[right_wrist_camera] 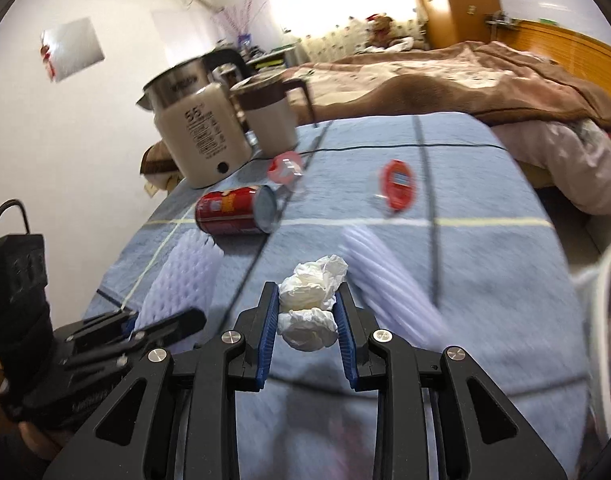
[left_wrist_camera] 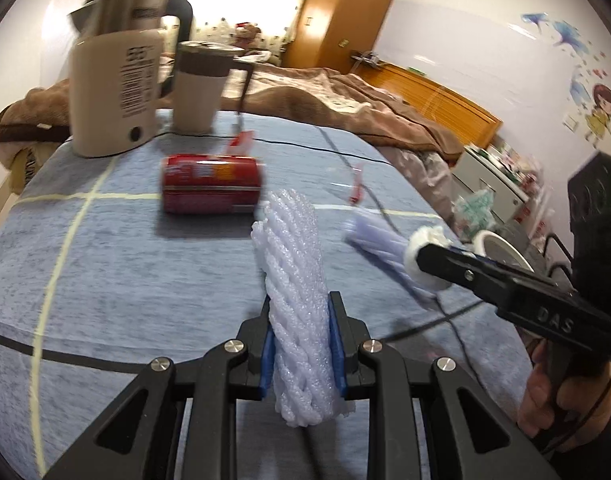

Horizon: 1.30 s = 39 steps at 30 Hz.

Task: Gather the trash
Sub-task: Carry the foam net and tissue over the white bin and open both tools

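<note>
My left gripper (left_wrist_camera: 301,312) is shut on a white foam net sleeve (left_wrist_camera: 295,280), held upright above the blue table cloth (left_wrist_camera: 105,264). My right gripper (right_wrist_camera: 307,304) is shut on a crumpled white tissue (right_wrist_camera: 311,300); in the left wrist view it comes in from the right with that tissue (left_wrist_camera: 425,252) at its tip. A second foam sleeve (right_wrist_camera: 381,276) lies on the cloth just right of the tissue. A red can (right_wrist_camera: 235,216) lies on its side farther back. The left gripper's foam (right_wrist_camera: 181,280) shows at the left of the right wrist view.
A beige kettle (left_wrist_camera: 113,92) and a beige mug (left_wrist_camera: 199,88) stand at the table's far left. Two red-and-clear wrappers (right_wrist_camera: 397,184) (right_wrist_camera: 285,168) lie beyond the can. A white bin rim (right_wrist_camera: 601,320) shows at the right, and a bed with a brown blanket (left_wrist_camera: 345,104) lies behind.
</note>
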Each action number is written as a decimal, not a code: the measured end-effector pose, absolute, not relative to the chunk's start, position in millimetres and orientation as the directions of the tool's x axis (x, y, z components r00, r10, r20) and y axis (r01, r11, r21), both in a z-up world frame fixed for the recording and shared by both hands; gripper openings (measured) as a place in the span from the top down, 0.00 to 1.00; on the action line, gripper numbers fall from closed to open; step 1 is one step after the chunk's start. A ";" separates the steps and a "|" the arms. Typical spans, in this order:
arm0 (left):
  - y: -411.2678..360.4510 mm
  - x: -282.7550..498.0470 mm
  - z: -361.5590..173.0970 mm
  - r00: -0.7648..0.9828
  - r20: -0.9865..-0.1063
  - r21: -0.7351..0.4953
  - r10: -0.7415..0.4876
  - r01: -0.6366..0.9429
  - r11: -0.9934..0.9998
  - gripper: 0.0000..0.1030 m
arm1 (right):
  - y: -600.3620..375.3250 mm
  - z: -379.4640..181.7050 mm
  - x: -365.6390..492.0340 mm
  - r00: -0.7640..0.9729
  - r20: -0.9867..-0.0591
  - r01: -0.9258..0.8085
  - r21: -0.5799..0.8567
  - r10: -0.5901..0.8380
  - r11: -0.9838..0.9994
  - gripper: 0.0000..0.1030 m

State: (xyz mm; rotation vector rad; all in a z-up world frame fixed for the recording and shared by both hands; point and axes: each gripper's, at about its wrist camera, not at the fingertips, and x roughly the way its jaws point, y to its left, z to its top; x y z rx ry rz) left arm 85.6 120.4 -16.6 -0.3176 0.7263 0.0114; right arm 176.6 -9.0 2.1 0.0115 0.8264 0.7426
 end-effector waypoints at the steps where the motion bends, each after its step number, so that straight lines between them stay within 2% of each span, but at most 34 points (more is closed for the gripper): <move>1: 113.1 86.7 -15.3 0.748 -0.655 -0.280 -0.109 -0.106 0.954 0.77 | -21.2 2.4 172.9 0.451 -0.662 -0.581 0.292 0.599 0.760 0.72; 22: -25.9 135.1 1.0 0.679 -0.651 -0.278 -0.339 0.203 0.939 0.76 | -220.4 4.2 158.0 0.638 -0.640 -0.257 0.348 0.428 0.902 0.72; 39: -119.9 193.6 0.7 0.583 -0.662 -0.282 -0.471 0.389 0.877 0.76 | -303.7 -3.3 178.7 0.709 -0.638 -0.087 0.344 0.300 0.935 0.72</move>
